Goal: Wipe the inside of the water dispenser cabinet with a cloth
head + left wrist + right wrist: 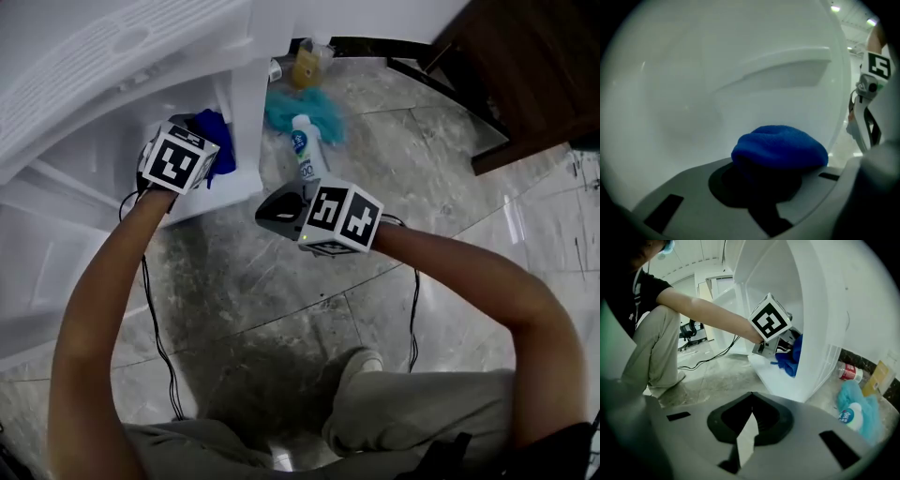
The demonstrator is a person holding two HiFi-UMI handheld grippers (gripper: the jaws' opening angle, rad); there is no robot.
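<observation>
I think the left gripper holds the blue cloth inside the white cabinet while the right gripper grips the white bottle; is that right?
Not quite: the right gripper grips nothing. The right gripper view shows its jaws shut and empty, with the white bottle lying untouched. The left gripper holds the blue cloth inside the white cabinet.

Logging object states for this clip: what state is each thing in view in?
left tongs: shut on the blue cloth, inside the cabinet.
blue cloth: bunched up, gripped.
right tongs: shut, empty, outside the cabinet.
cabinet: open at the front.
white bottle: lying down, partly on the teal cloth.
teal cloth: crumpled on the floor.
</observation>
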